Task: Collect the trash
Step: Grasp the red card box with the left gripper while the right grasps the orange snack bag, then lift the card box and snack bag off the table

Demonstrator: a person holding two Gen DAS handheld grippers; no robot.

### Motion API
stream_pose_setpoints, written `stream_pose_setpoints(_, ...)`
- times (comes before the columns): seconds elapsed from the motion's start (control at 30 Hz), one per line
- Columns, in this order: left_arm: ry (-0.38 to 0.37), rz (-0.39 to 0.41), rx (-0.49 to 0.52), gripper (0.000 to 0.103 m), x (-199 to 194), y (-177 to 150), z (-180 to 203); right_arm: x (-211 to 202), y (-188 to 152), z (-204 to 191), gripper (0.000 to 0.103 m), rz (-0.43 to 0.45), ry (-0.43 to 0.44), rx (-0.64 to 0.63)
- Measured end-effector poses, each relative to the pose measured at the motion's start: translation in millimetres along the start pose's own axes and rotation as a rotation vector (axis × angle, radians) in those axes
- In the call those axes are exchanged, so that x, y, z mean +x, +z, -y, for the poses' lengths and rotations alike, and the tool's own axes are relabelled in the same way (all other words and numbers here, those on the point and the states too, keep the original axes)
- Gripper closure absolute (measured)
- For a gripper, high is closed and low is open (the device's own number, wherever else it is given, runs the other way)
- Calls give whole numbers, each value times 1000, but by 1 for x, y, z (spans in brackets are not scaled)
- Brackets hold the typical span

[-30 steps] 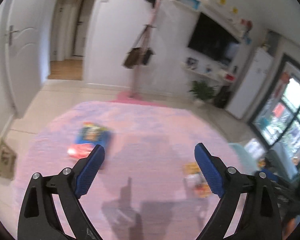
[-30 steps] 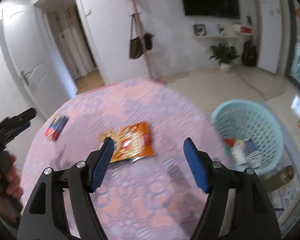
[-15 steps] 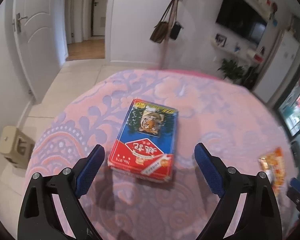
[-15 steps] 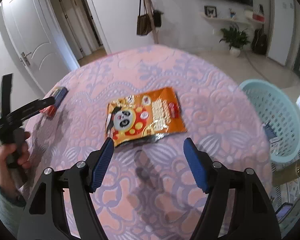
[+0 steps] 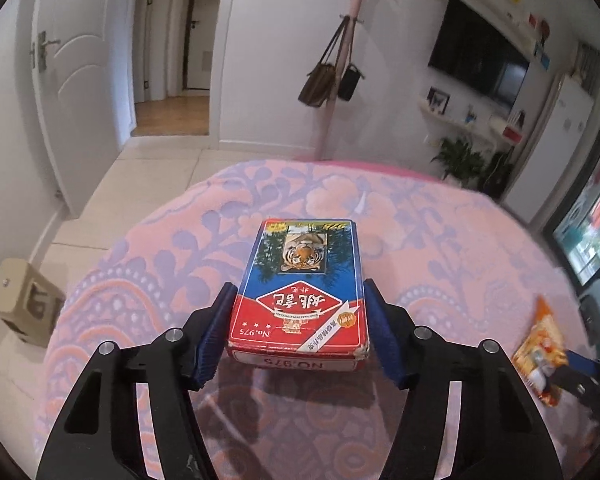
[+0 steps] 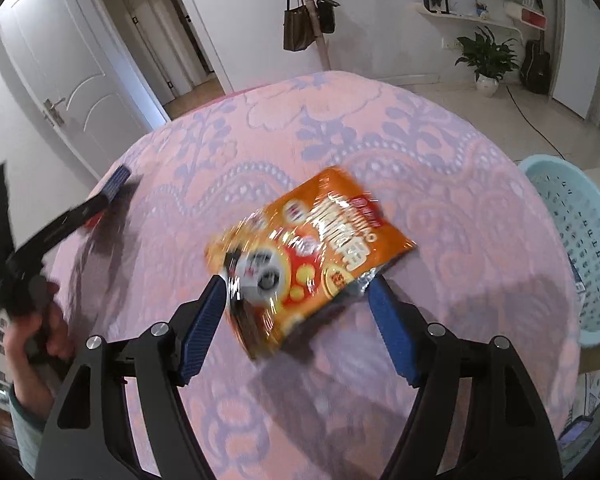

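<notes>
A red and blue card box with a tiger picture (image 5: 302, 286) lies on the pink patterned cloth (image 5: 440, 248). My left gripper (image 5: 298, 330) straddles its near end, blue pads close to both sides with a slim gap; it also shows in the right wrist view (image 6: 60, 220). An orange snack packet (image 6: 304, 256) lies on the cloth; it also shows in the left wrist view (image 5: 540, 356). My right gripper (image 6: 296, 320) is open around the packet's near end, not closed on it.
A pale green laundry basket (image 6: 580, 240) stands on the floor past the cloth's right edge. A beige stool (image 5: 24, 304) stands on the tiled floor at the left. A coat stand with bags (image 5: 332, 80), doors and a plant are at the back.
Both grippers moved forward and down. The left one now brackets the card box and its jaws have narrowed. The right one now brackets the near end of the snack packet.
</notes>
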State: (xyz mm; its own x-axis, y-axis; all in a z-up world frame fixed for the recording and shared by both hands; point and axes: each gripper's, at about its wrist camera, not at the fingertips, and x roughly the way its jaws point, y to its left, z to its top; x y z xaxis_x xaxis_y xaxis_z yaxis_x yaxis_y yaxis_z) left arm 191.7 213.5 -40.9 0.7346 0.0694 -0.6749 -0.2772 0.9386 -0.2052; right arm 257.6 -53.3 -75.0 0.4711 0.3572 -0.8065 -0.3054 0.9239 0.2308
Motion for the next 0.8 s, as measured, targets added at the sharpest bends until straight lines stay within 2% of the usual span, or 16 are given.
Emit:
stream_pose_setpoints(0.17,-42,44,-15,43,-7,-1,-1,15,17,-13,30,23,-45,-23)
stream_pose_setpoints(0.37,-65,46,-15,44,-7,0,3,23,21,-28,12,15,-100,-11)
stream_pose_setpoints(0.53,-66,57,-1,44,-7,0,4,36,16,-50,12,12,-264,-74)
stream_pose_setpoints(0.57,-61,66,5,44,-9,0,5,36,14,-53,15,23,-285,-92)
stream_pose_setpoints(0.67,-50,94,24,44,-13,-1,11,29,10,-57,33,49,-287,-119)
stream_pose_setpoints(0.77,-108,109,20,44,-20,-2,15,20,6,-54,50,80,-246,-132)
stream_pose_setpoints(0.8,-116,116,23,44,-22,-1,17,17,4,-53,84,90,-215,-135)
